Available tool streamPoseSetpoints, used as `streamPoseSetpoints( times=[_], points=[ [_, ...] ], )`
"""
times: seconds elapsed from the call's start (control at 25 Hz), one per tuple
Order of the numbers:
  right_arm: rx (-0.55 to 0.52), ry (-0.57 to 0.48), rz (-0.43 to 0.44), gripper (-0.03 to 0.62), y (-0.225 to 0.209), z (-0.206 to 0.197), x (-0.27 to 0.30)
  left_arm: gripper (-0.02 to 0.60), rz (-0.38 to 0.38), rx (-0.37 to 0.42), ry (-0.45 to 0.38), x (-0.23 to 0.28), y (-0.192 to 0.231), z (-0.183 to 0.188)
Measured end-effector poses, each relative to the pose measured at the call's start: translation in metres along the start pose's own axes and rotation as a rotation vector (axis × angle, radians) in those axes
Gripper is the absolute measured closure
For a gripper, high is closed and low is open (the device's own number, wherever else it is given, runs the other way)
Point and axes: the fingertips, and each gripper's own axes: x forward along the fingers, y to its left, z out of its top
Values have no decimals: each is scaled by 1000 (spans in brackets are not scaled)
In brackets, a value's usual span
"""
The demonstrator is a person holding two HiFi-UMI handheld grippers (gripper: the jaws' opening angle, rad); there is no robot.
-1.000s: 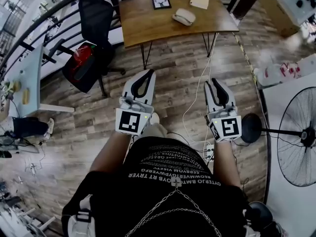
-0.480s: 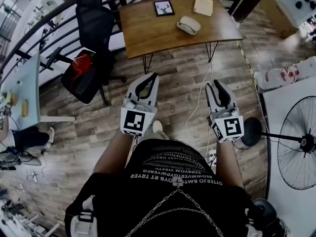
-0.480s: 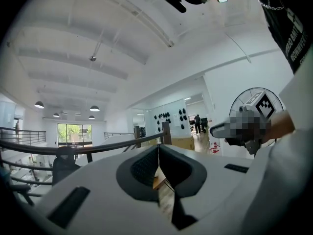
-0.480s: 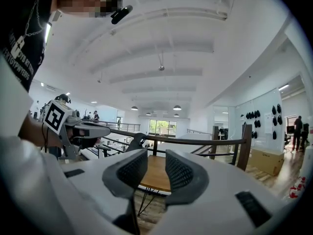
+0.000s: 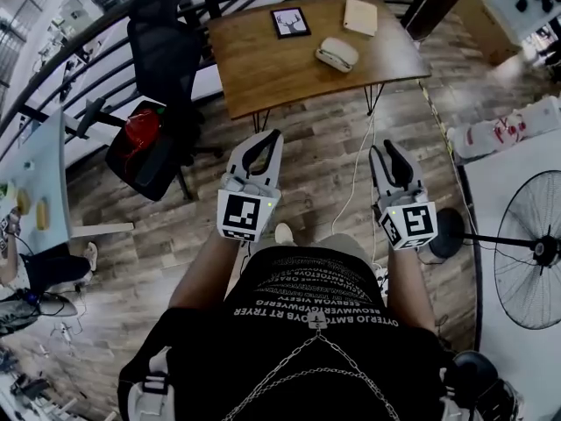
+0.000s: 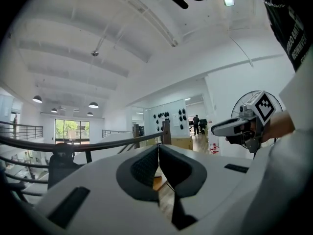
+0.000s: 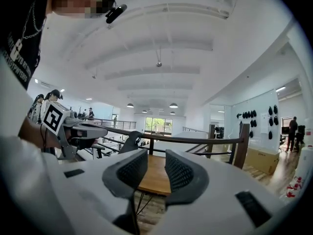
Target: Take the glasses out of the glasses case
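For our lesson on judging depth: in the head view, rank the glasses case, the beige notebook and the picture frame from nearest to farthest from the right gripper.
From the right gripper, whose empty jaws have just been opening:
1. The glasses case, middle-right on the table.
2. The beige notebook, far right edge.
3. The picture frame, far edge, leftward.

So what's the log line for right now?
left gripper: shut, empty | right gripper: jaws just been opening, empty | glasses case: closed, on table, untouched

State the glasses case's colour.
The glasses case is off-white, clearest in the head view.
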Motion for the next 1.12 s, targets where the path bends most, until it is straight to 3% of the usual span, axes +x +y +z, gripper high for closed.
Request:
streamPoseSetpoints(
  times=[0.68,1.12],
  points=[
    [26,8,29,491,-14,-8,32,552,-7,-97,11,25,13,-9],
    [58,22,62,491,-53,-20,84,552,12,-57,46,76,31,-16]
  ],
)
